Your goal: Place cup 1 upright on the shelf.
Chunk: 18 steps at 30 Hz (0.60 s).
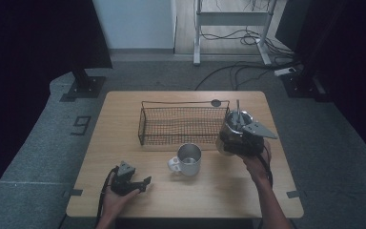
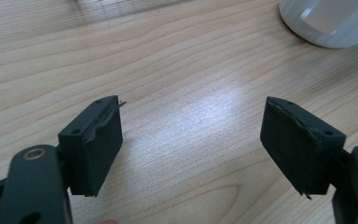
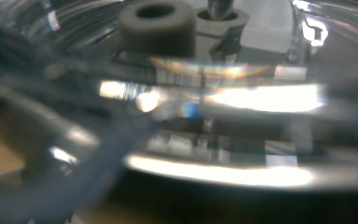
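Jaws of the left gripper [image 2: 193, 135] wide apart, nothing between the pads, bare wood below; parked low at the near left of the table [image 1: 219, 195], apart from everything. Jaws of the right gripper [image 1: 240, 143] hidden against the shiny vessel [image 1: 236, 121], so cannot tell how far closed or how firm the hold; in the right gripper view just blurred glass and metal [image 3: 214, 98] pressed close to the lens. Vessel at the right of the table, just beside the right end of the wire basket [image 1: 181, 102], with a thin rod standing up out of it.

Judged as a lift-and-move toward the basket. Keep the vessel upright so the rod stays put. Raise it above the wire rim before crossing, then lower straight down into the mesh. Go slowly; glass and smooth metal likely slippery. Steer wide of the metal mug [image 1: 189, 160] in front of the basket.

Pale wood tabletop, smooth, faintly glossy. Beyond it grey carpet [image 1: 38, 157], dark stands at either side, loose cables [image 1: 238, 71] under a desk frame [image 1: 228, 19].
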Tool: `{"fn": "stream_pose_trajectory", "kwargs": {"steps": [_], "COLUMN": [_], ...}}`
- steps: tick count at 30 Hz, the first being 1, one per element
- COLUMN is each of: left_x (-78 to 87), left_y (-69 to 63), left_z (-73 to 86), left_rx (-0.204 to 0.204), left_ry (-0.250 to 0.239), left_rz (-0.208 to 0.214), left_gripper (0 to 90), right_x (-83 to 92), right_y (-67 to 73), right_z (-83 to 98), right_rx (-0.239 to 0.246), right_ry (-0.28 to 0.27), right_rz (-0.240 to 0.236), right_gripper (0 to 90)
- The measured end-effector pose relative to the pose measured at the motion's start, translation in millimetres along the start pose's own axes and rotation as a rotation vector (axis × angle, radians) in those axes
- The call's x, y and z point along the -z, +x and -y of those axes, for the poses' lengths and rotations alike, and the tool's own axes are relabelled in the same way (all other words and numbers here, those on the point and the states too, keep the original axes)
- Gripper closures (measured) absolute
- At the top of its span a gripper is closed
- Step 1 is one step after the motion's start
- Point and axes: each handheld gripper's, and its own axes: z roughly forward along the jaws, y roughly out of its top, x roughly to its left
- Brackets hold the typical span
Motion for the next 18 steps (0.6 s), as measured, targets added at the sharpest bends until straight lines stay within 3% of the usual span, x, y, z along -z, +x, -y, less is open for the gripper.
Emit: {"fn": "stream_pose_trajectory", "kwargs": {"steps": [18], "left_x": [0.1], "left_y": [0.0], "left_z": [0.0], "left_rx": [-0.001], "left_ry": [0.000], "left_rz": [0.000], "left_gripper": [21.3], "right_x": [-5.0], "right_y": [2.3], "right_z": [-13.6], "right_rx": [0.012], "right_ry": [-0.006], "right_rz": [-0.020], "right_gripper": [3.6]}}
